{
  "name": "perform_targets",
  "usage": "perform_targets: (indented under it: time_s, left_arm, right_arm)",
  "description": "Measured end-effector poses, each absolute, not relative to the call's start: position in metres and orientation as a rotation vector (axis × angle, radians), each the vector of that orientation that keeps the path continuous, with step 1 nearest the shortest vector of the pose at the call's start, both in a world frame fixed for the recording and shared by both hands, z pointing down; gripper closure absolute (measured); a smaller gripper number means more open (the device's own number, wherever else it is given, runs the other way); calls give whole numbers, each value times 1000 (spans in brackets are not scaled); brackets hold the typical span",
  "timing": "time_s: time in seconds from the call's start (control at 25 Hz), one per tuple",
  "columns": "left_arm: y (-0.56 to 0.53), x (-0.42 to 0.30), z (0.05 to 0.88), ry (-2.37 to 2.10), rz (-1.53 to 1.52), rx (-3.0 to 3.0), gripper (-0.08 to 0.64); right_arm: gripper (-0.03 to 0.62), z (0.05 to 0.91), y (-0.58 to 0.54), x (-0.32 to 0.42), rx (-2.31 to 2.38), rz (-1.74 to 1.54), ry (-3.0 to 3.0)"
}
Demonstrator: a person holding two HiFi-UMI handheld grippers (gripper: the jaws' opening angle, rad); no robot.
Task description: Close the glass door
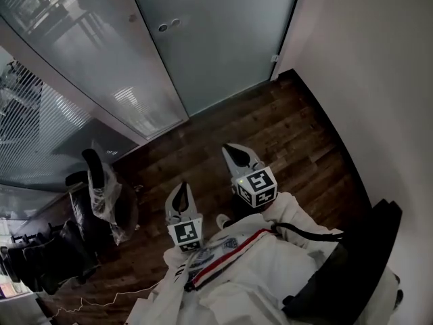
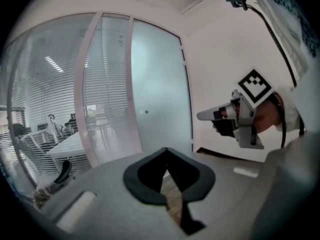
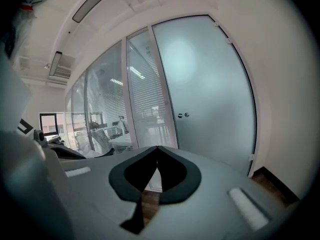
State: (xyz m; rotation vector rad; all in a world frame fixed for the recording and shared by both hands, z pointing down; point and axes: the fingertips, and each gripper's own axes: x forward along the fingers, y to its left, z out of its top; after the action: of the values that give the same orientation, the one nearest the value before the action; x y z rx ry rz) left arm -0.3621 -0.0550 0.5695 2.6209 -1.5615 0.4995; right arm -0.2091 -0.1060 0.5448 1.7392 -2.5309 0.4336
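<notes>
Glass door (image 1: 216, 39): at the far side, right of the glazed partition (image 1: 81, 59), against the white wall. The pane is frosted, smooth and rigid; judged heavy, slippery and breakable on impact. Best hold: the small round knob (image 1: 169, 26) near its left edge. Left gripper (image 1: 181, 189) and right gripper (image 1: 237, 156): jaws together, empty, well apart from the door.

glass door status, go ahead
Shut and empty: left gripper, right gripper. Ahead, glass door looks closed in its frame. Covered chair off left, out of path.
</notes>
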Motion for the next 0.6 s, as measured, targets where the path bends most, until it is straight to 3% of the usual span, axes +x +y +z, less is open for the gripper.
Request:
perform_targets:
  time_s: [0.6]
  left_arm:
    - [-59, -329, 560, -1551, 501, 2646, 558]
  right_arm:
    - [586, 545, -93, -172, 1737, 401, -2492]
